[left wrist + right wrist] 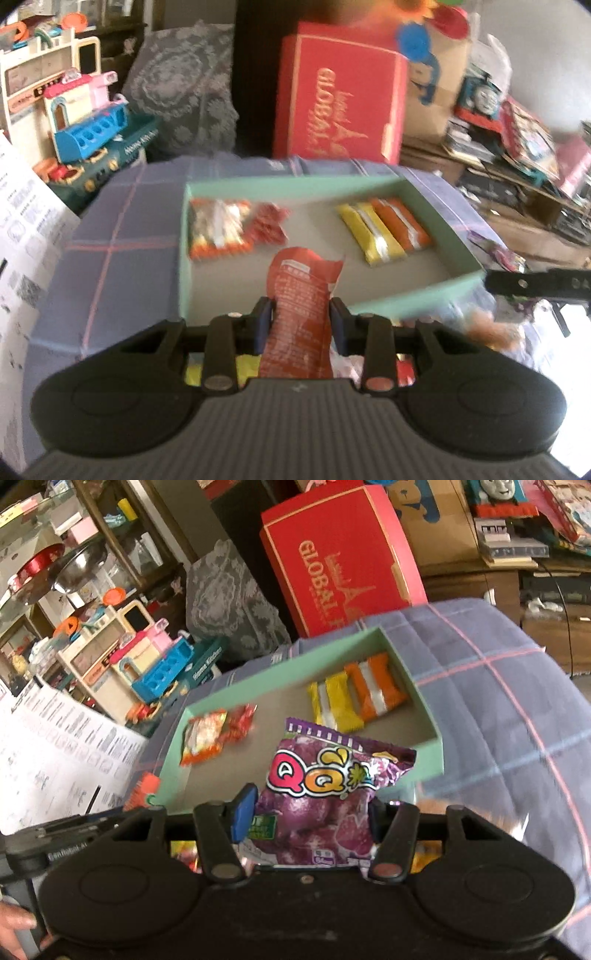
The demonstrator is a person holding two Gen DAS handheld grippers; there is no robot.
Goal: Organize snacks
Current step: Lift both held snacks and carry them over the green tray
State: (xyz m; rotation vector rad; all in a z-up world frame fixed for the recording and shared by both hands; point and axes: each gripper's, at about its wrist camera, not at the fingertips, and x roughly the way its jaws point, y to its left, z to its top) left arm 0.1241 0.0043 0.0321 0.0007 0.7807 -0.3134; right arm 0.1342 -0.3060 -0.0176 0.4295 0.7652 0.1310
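My left gripper point(300, 322) is shut on a red snack packet point(300, 295), held upright just in front of the near wall of a mint-green open box point(413, 298). My right gripper point(308, 812) is shut on a purple QQ candy bag point(325, 786), raised over the near edge of the same green box point(410, 672). Inside the box lie an orange-and-white snack bag point(218, 229) and small red packets point(269, 223) at the left, and yellow point(369, 230) and orange bars point(402, 221) at the right. The other gripper's black finger point(535, 286) shows at the right of the left wrist view.
The box rests on a blue plaid cloth point(118, 236). Behind it stand a red GLOBAL gift box point(340, 96), a lace-covered cushion point(184, 85) and toy kitchen sets point(85, 118). A printed white sheet point(55, 746) lies at the left. Loose snacks point(491, 332) lie beside the box.
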